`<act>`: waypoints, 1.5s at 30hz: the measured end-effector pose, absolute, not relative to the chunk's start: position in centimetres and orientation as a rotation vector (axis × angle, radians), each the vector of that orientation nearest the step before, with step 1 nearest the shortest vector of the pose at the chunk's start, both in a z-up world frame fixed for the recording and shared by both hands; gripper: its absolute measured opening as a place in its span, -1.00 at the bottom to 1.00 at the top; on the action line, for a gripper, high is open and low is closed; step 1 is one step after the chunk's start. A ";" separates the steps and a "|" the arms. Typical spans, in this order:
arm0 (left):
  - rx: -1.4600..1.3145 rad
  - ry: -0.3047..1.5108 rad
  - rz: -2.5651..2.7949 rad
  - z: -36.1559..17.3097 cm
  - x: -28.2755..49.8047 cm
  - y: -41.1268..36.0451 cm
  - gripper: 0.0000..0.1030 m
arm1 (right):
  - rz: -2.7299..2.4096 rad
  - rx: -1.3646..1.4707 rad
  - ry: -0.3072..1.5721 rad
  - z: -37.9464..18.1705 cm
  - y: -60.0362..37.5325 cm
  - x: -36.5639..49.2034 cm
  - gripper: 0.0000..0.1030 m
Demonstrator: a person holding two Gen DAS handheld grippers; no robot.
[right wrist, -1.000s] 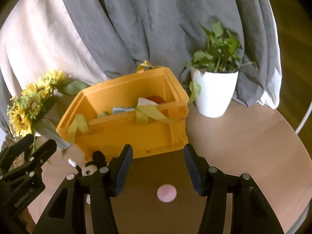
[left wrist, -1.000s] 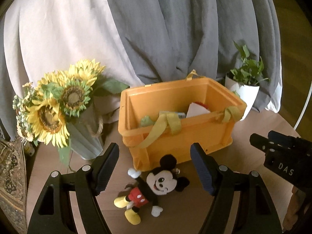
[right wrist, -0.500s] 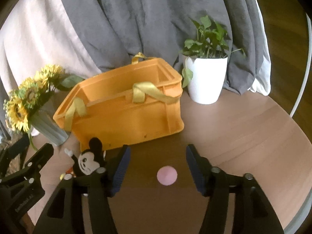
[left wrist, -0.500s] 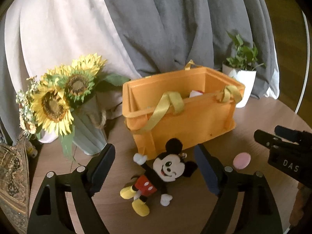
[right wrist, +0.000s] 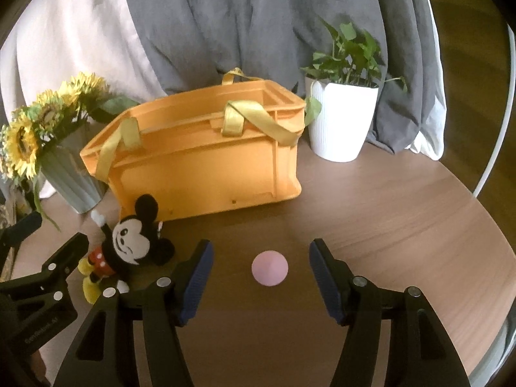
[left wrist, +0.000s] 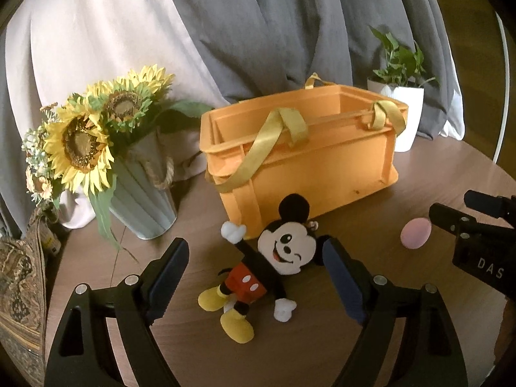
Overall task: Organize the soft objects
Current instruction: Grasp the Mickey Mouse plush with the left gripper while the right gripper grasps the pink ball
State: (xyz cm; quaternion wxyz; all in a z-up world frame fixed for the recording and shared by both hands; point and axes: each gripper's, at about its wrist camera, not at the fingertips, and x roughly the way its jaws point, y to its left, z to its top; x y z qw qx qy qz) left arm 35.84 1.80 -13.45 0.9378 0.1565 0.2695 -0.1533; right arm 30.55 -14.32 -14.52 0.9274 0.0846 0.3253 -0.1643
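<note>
Both grippers' fingers open, empty: left gripper (left wrist: pixel 254 277) frames squashy plush mouse (left wrist: pixel 274 258); grab its torso.

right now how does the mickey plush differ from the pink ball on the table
The Mickey plush is multicoloured with limbs spread out; the pink ball is one plain colour and round. The plush looks far bigger than the ball. The plush lies against the orange crate, while the ball sits apart from it on open table. The plush lies before the open left gripper, the ball before the open right gripper. Neither is gripped.
</note>
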 end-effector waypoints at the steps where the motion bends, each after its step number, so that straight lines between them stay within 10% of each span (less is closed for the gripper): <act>1: 0.327 0.549 -0.314 -13.6 35.8 1.8 0.66 | -0.340 0.172 0.669 -14.7 -14.3 30.5 0.22; 45: 0.428 0.760 -0.328 -21.7 42.5 -0.9 0.64 | -0.355 0.200 0.816 -20.9 -15.6 35.1 0.03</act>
